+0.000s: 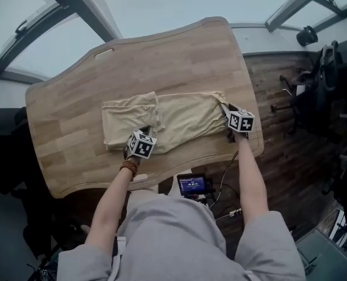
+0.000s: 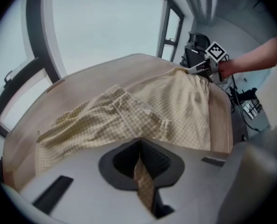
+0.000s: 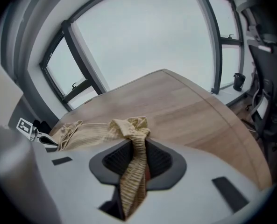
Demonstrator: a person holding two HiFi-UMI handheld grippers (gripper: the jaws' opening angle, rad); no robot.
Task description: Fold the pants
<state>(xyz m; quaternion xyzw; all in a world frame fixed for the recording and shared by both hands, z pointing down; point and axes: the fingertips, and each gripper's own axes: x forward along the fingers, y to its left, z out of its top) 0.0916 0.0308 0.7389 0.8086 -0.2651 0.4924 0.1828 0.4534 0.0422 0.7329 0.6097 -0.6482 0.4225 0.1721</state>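
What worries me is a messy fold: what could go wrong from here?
The left tool pinches only a thin strip of the pants; it may slip out when lifted. The right tool grips a bunched, twisted wad, so the fold may come out creased. Both grips sit close to the near edge of the table; cloth might drag over it.

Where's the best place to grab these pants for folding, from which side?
The near long edge, from the person's side: the pants lie flat, lengthwise across the table, so pinches mid-edge and at the right end should lift it evenly. Left tongs and right tongs grip there.
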